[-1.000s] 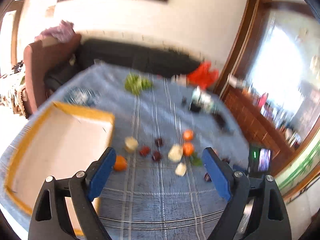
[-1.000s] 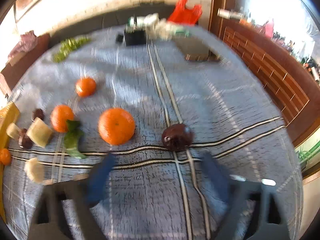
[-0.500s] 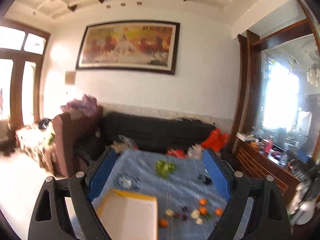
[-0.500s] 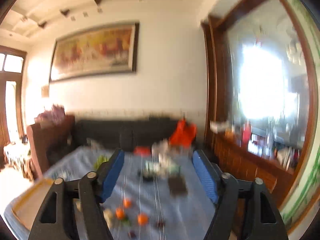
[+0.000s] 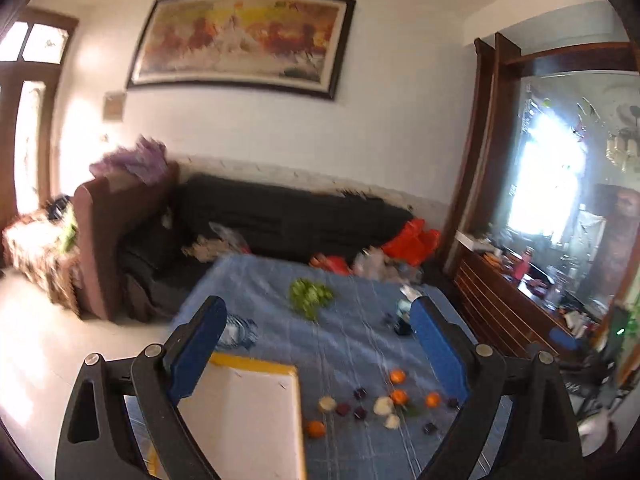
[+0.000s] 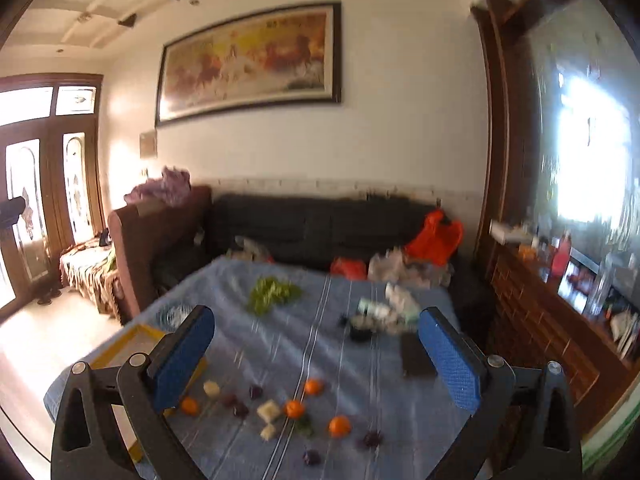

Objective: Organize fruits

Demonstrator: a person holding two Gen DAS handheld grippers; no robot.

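Several oranges (image 6: 339, 426), dark plums (image 6: 241, 409) and pale fruit pieces (image 6: 269, 409) lie scattered on the blue tablecloth (image 6: 352, 364). A white tray with a yellow rim (image 5: 248, 412) sits at the table's left; it also shows in the right wrist view (image 6: 132, 340). The fruits show small in the left wrist view, with an orange (image 5: 315, 428) by the tray. My left gripper (image 5: 316, 356) is open and empty, held high and back from the table. My right gripper (image 6: 316, 360) is open and empty, also raised far above the fruit.
Green grapes (image 6: 274, 294) lie at the table's far side. Bottles and clutter (image 6: 384, 312) and a dark flat object (image 6: 416, 356) sit at the far right. A black sofa (image 6: 320, 228) stands behind the table, a wooden cabinet (image 6: 536, 320) to the right.
Both grippers have pulled up and back from close over the table, so the fruit now looks small and far away. Both stay open and empty.
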